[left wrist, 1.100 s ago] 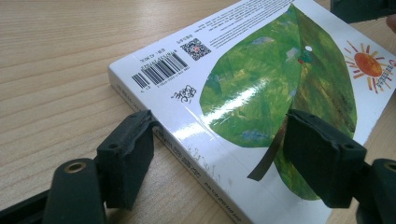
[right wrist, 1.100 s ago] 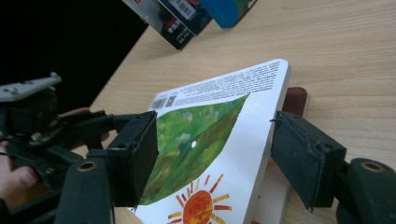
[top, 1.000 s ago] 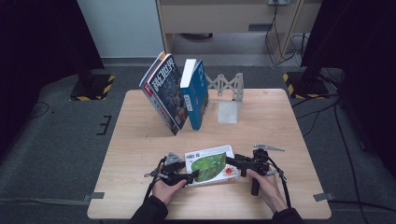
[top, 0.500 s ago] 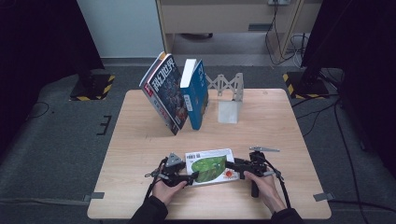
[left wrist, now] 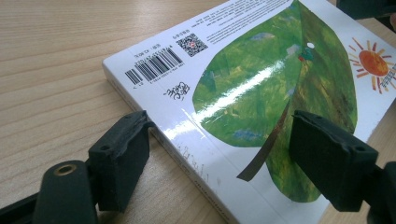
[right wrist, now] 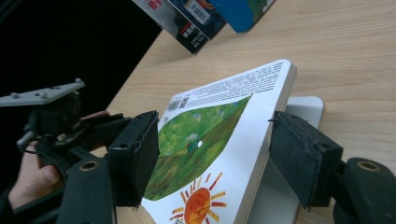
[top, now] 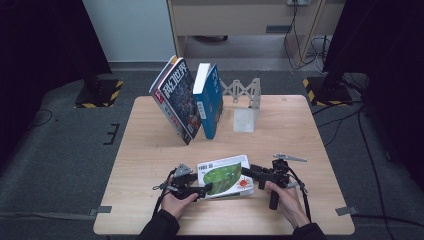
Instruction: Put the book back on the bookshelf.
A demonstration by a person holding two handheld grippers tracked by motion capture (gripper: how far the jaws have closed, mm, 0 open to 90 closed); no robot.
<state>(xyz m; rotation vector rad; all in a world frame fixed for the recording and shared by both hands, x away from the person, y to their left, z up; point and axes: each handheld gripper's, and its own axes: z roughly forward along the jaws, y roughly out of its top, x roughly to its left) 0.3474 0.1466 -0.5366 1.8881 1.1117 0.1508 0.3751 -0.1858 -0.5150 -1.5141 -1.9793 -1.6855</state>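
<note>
A white picture book (top: 222,172) with a green leaf and an orange sun on its cover lies near the table's front edge. My left gripper (top: 205,189) is at its front left corner. In the left gripper view its jaws (left wrist: 219,163) stand wide apart, one beside the book's (left wrist: 261,93) side edge, the other over the cover. My right gripper (top: 252,172) is at the book's right end. Its jaws (right wrist: 212,154) also stand wide apart, straddling the edge of the book (right wrist: 210,126), which tilts up there above a flat white plate (right wrist: 306,105).
At the back of the table (top: 300,130) a dark book (top: 175,100) and a blue book (top: 210,100) lean against each other. A grey metal bookend (top: 247,107) stands just right of them. Black stands and cables surround the table.
Almost nothing differs. The right gripper shifted slightly at the book's right end. The book stays between the two grippers.
</note>
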